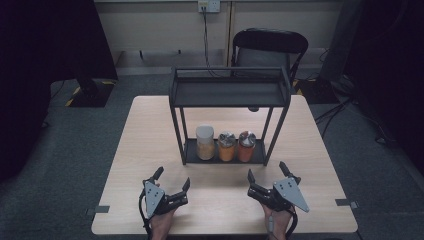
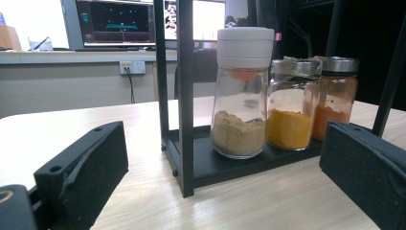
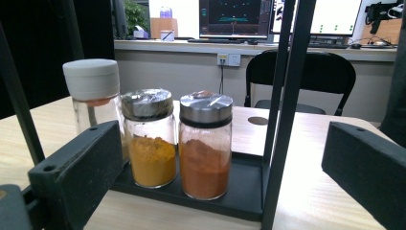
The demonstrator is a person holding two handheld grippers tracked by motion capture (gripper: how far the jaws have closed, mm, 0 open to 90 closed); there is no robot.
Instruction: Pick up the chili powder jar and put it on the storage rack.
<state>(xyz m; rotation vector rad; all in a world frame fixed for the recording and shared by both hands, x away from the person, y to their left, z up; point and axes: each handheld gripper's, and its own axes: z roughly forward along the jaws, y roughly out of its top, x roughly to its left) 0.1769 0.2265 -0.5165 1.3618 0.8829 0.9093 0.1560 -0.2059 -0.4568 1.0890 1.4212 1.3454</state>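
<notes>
A black two-tier metal rack (image 1: 230,92) stands in the middle of the wooden table (image 1: 150,135). On its bottom shelf are three spice jars in a row: a white-capped jar of tan powder (image 1: 205,142) (image 2: 241,96) (image 3: 93,91), a metal-lidded jar of yellow powder (image 1: 226,146) (image 2: 292,105) (image 3: 149,139), and a metal-lidded jar of orange-red powder (image 1: 246,145) (image 2: 337,96) (image 3: 205,146). My left gripper (image 1: 172,180) (image 2: 225,191) rests open near the front edge, left of the rack. My right gripper (image 1: 267,172) (image 3: 220,191) is open at the front right. Both hold nothing.
The rack's top shelf (image 1: 230,93) is bare. A black folding chair (image 1: 267,50) stands behind the table. A wall socket with a cable (image 1: 208,6) is at the back. Dark stands (image 1: 90,90) flank the table on the grey floor.
</notes>
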